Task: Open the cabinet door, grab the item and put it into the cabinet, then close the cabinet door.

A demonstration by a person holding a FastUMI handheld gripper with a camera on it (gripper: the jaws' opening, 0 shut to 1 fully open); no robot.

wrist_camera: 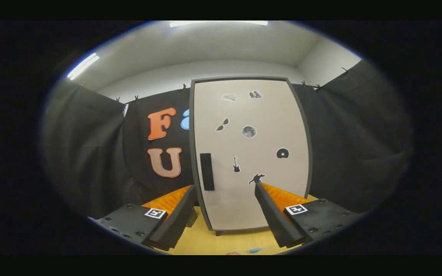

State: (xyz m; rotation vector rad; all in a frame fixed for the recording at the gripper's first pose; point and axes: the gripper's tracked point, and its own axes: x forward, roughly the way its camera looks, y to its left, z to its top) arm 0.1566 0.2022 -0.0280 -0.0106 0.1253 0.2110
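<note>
A tall cabinet stands on the yellow table ahead of me, its white door (pixel 249 153) shut and dotted with small dark stickers. A black vertical handle (pixel 206 171) sits near the door's left edge. My gripper (pixel 226 188) is open, its two fingers spread wide in front of the lower part of the door, with nothing between them. The left fingertip (pixel 190 191) lies just left of and below the handle. Close beneath the fingers, on the table, a small blue thing (pixel 256 250) and a pinkish bit (pixel 233 253) peek into view; what they are I cannot tell.
The yellow table (pixel 213 241) runs from under my fingers to the cabinet's foot. Black cloth walls (pixel 90 153) close off the booth on both sides and behind the cabinet. White ceiling with strip lights above.
</note>
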